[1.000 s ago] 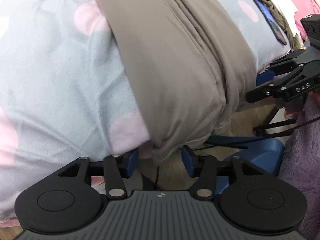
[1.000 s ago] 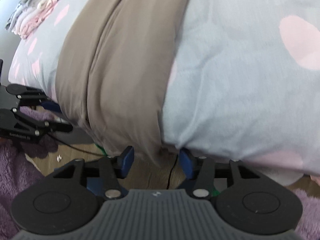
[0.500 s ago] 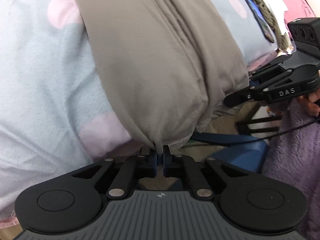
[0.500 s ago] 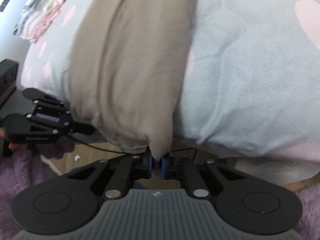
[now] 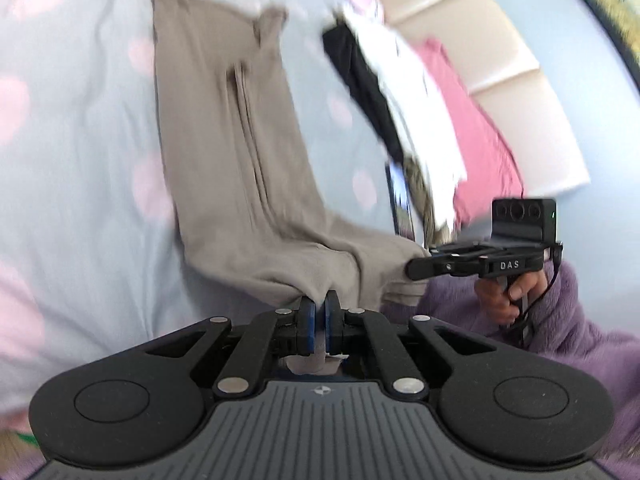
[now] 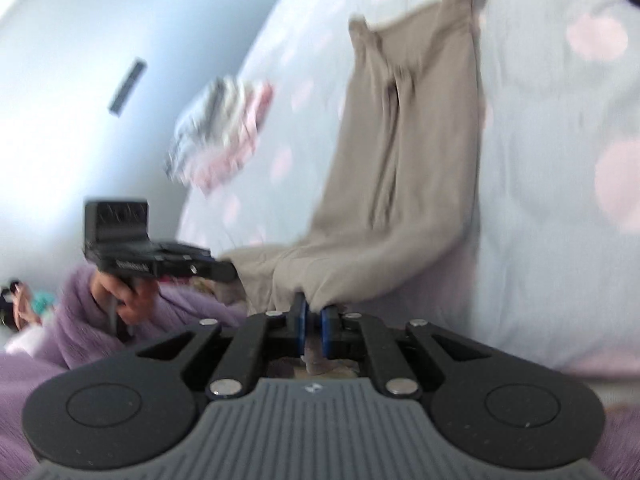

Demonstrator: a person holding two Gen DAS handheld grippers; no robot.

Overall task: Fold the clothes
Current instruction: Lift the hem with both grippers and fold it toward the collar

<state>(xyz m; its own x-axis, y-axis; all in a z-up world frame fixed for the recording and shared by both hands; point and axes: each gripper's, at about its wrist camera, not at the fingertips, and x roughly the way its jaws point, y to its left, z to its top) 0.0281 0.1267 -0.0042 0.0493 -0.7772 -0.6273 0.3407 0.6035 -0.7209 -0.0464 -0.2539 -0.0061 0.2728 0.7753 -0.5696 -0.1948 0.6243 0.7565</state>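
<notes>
A long taupe garment (image 5: pixel 236 168) (image 6: pixel 404 176) lies lengthwise on the pale blue bedspread with pink spots (image 5: pixel 80 184) (image 6: pixel 560 168). Its near end is lifted off the bed. My left gripper (image 5: pixel 319 309) is shut on one corner of that end; a scrap of cloth pokes out behind the blue pads. My right gripper (image 6: pixel 313 312) is shut on the other corner. Each gripper shows in the other's view, the right gripper (image 5: pixel 416 269) at the garment's right edge and the left gripper (image 6: pixel 230 272) at its left edge, each held by a hand in a purple sleeve.
A pile of black, white and pink clothes (image 5: pixel 416 120) lies along the bed's right side by a cream headboard (image 5: pixel 492 40). Folded striped clothes (image 6: pixel 220 132) sit at the far left of the bed near a pale wall (image 6: pixel 100 40). Purple fleece (image 5: pixel 568 332) fills the near corners.
Both grippers closed on the garment's hanging end at the bed's edge, then rose and tilted up, lifting that end. The views now look along the bed's top instead of its side.
</notes>
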